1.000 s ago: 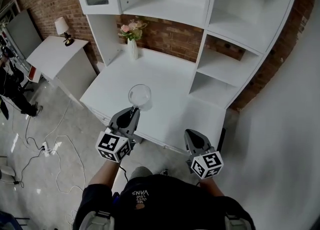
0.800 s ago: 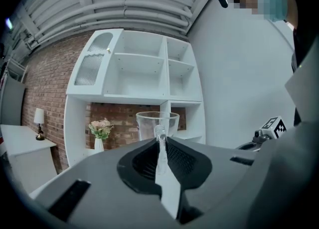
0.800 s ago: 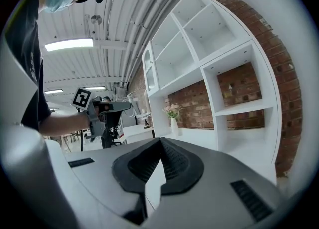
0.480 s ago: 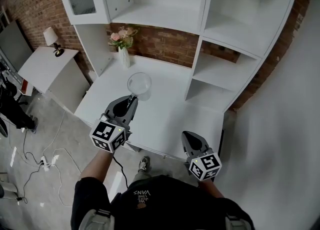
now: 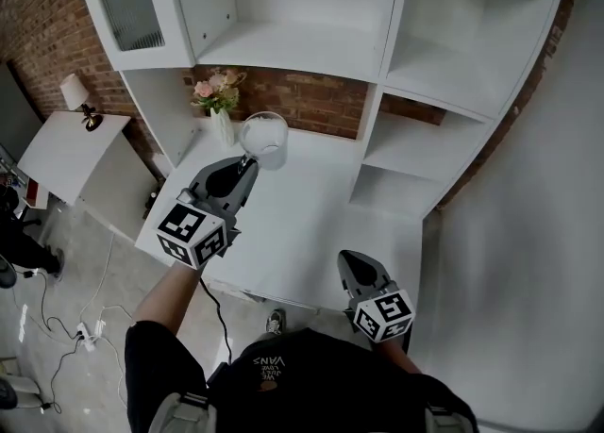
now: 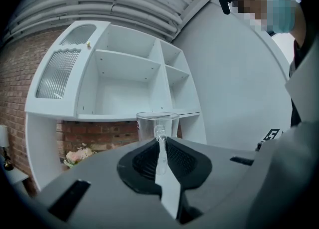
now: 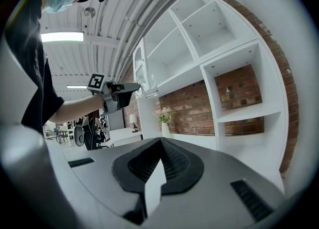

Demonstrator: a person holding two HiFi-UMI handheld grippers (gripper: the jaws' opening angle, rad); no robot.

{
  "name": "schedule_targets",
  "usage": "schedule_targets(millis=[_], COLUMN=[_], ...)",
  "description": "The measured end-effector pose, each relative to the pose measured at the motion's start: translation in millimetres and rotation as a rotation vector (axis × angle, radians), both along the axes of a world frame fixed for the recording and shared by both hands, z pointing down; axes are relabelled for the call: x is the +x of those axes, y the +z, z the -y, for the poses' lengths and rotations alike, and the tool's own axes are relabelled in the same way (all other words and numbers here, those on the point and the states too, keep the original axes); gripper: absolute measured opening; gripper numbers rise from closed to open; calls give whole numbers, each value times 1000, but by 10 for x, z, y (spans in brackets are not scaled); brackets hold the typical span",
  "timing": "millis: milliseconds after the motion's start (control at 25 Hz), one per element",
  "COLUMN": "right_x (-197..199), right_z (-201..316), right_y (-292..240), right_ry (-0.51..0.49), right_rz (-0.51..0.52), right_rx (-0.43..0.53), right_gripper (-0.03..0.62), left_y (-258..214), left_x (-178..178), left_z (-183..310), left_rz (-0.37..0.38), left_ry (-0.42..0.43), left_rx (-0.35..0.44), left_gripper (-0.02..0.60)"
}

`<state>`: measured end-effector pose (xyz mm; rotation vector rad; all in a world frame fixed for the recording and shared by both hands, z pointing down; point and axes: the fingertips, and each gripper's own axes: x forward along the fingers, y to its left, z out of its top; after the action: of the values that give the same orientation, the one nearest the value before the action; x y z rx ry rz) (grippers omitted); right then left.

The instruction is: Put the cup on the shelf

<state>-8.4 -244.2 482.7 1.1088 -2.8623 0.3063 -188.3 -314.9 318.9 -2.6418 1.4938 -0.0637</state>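
Note:
A clear glass cup (image 5: pixel 264 137) with a handle hangs in the air over the back of the white desk (image 5: pixel 311 224), below the wide white shelf (image 5: pixel 293 44). My left gripper (image 5: pixel 250 165) is shut on the cup's handle; in the left gripper view the cup (image 6: pixel 157 123) stands upright just past the closed jaws of the left gripper (image 6: pixel 160 140), with the shelf (image 6: pixel 114 116) behind it. My right gripper (image 5: pixel 351 259) hovers low at the desk's front edge. In the right gripper view the right gripper (image 7: pixel 160 143) is shut with nothing in it.
A white vase of pink flowers (image 5: pixel 217 101) stands at the desk's back left, close beside the cup. A glass-fronted cabinet door (image 5: pixel 127 2) is at upper left. Smaller shelf compartments (image 5: pixel 415 139) fill the right side. A side table (image 5: pixel 71 143) with a lamp (image 5: pixel 80 101) stands at left.
My left gripper has raised the cup off the desk and carried it back toward the shelf unit. The right gripper has stayed near the front edge.

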Motion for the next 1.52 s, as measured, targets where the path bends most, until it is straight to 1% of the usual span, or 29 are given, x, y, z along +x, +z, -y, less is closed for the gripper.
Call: schedule_targets(millis=[160,400,720,960,1160,1320,1520], right_x=[-128,-244,-191,-112,-49,3,77], right_z=[85,149,205,257,300,314,336], right_y=[-25,-33,-49,-38,-45,-41,-65], right_ry=[3,5,30,60,91,116,149], right_rz=[7,9,6,13,22,23,26], right_rx=[4,6,1,1,3,3,4], right_gripper=[-6,-5,-5,-6,-6,-6,-6], left_y=[-212,-557,-1007,-1234,-1313,-1337,-1340], left_x=[-81,-111,32,213,345,390,377], left_z=[172,374,618,863,1101,1277,1495], left_rz=[2,37,8,34,66,44,15], left_ry=[39,79,159,191,195,203,188], left_rx=[25,66,79,92,70,32,-23], left_gripper=[31,31,31,31,31,31,31])
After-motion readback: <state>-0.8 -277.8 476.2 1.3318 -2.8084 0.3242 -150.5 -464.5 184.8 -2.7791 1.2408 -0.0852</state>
